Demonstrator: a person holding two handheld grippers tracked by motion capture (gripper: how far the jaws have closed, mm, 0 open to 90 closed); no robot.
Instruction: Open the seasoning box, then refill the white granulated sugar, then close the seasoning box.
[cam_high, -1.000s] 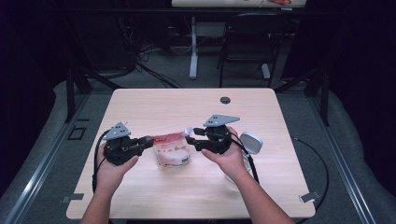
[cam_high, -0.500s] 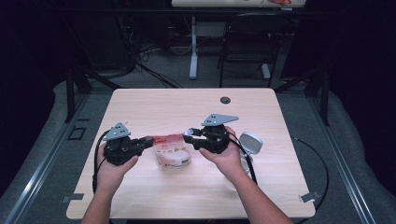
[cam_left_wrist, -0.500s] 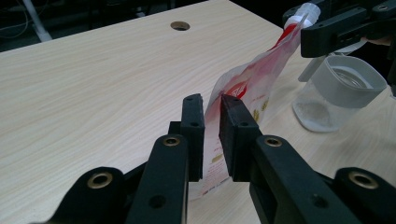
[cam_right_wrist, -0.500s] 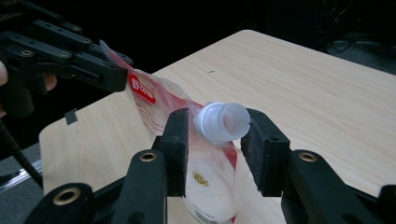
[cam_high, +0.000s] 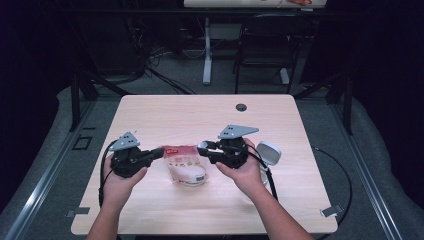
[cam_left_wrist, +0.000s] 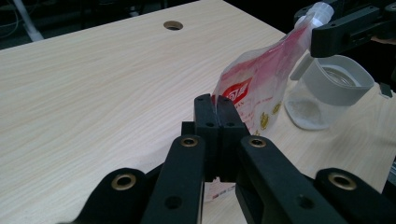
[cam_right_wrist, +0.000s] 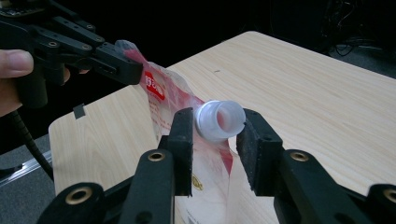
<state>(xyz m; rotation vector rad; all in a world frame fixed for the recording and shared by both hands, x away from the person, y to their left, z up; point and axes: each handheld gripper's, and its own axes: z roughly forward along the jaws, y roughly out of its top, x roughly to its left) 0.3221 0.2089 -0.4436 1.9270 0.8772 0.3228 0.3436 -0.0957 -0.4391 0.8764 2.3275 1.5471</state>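
A red and white spouted pouch hangs between my two grippers just above the table. My left gripper is shut on the pouch's flat upper edge, jaws pressed together. My right gripper is shut on the pouch's white spout, one jaw on each side. In the left gripper view the spout sits at the top right in the other gripper's jaws. In the right gripper view the pouch stretches toward the left gripper.
A clear jar with a grey rim stands on the table just right of my right hand, also behind the pouch as the jar. A round cable hole lies near the table's far edge. Cables trail off both grippers.
The left gripper has drifted slightly left, drawing the pouch a bit tauter. Both grippers keep their hold; the jar has not moved.
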